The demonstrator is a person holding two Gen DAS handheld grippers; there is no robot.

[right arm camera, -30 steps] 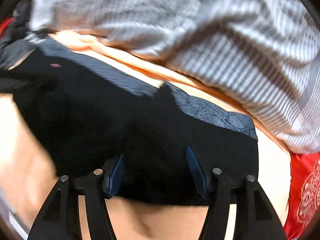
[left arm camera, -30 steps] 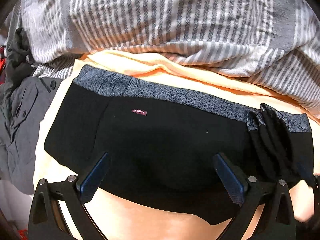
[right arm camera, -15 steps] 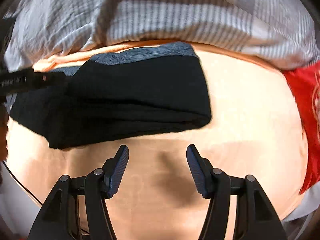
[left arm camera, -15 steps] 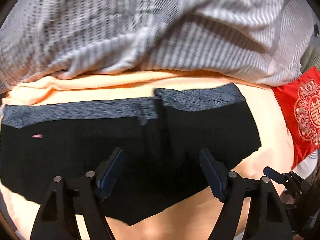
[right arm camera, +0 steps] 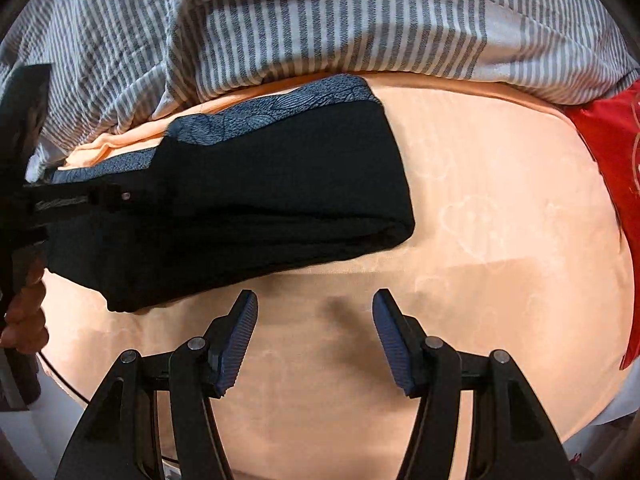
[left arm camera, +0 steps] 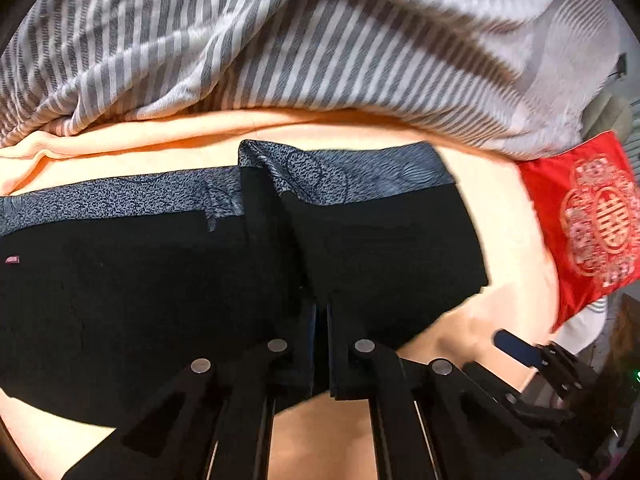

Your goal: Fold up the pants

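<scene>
The black pants [left arm camera: 160, 300] with a grey patterned waistband [left arm camera: 352, 172] lie flat on an orange bed sheet [left arm camera: 200, 144], their right part folded over onto the rest. My left gripper [left arm camera: 320, 312] is shut on the near edge of the pants at the fold line. In the right wrist view the folded pants [right arm camera: 260, 208] lie to the left. My right gripper [right arm camera: 314, 316] is open and empty above the bare sheet [right arm camera: 480, 240], just in front of the pants. The left gripper's body [right arm camera: 60, 200] shows at the left edge there.
A grey striped duvet [left arm camera: 320, 40] is bunched along the far side of the bed. A red embroidered cushion [left arm camera: 592, 224] lies at the right. The right gripper [left arm camera: 520, 350] shows low at the right in the left wrist view. Bare sheet extends right of the pants.
My left gripper has closed on the near edge of the pants. The right gripper stays open over the sheet, having drawn back from the pants a second ago.
</scene>
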